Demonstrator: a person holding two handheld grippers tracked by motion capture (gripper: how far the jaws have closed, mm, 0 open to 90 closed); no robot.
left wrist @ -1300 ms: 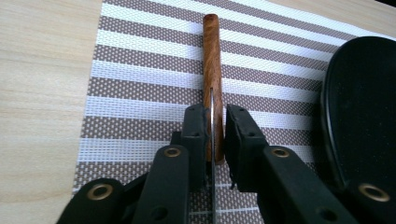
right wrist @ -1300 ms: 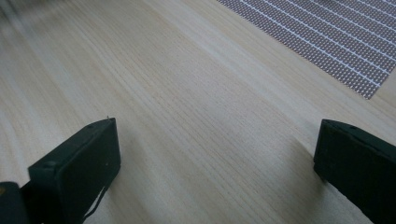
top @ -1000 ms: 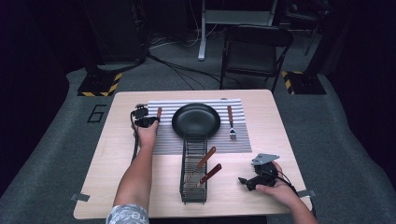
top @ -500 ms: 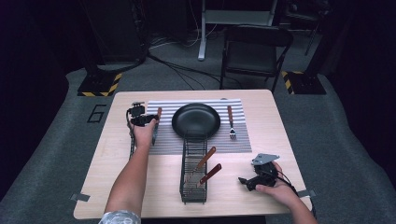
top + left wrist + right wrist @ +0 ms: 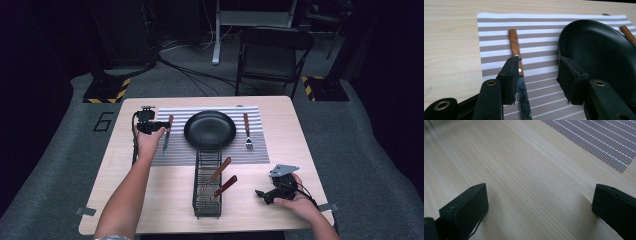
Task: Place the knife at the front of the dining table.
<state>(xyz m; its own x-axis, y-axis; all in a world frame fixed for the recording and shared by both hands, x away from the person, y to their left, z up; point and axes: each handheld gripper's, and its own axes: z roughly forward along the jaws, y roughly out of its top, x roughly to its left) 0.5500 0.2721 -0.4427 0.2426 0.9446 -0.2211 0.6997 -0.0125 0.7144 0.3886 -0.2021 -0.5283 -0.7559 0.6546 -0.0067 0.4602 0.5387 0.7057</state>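
Lying flat on the grey-and-white striped woven placemat (image 5: pixel 210 134), left of the round black plate (image 5: pixel 210 129) at centre frame, wooden-handled steel table knife (image 5: pixel 517 58) set as for a place setting; matching wooden-handled fork (image 5: pixel 247 131) mirrored right of the plate. Left tool (image 5: pixel 537 77) above the knife, jaws just been opening, apart, blade beside one pad, not clamped. Right tool (image 5: pixel 264 194) parked lower right on the pale wood bench (image 5: pixel 300 135), jaws wide apart. Black wire cutlery rack (image 5: pixel 207 184) with two more wooden handles at lower centre. Grey carpet, dark room, folding chair (image 5: pixel 272 55) at upper right

High cam looks down over whole table (image 5: pixel 150 200); 2 gripper cams sit close, sharing striped mat (image 5: pixel 544 27).
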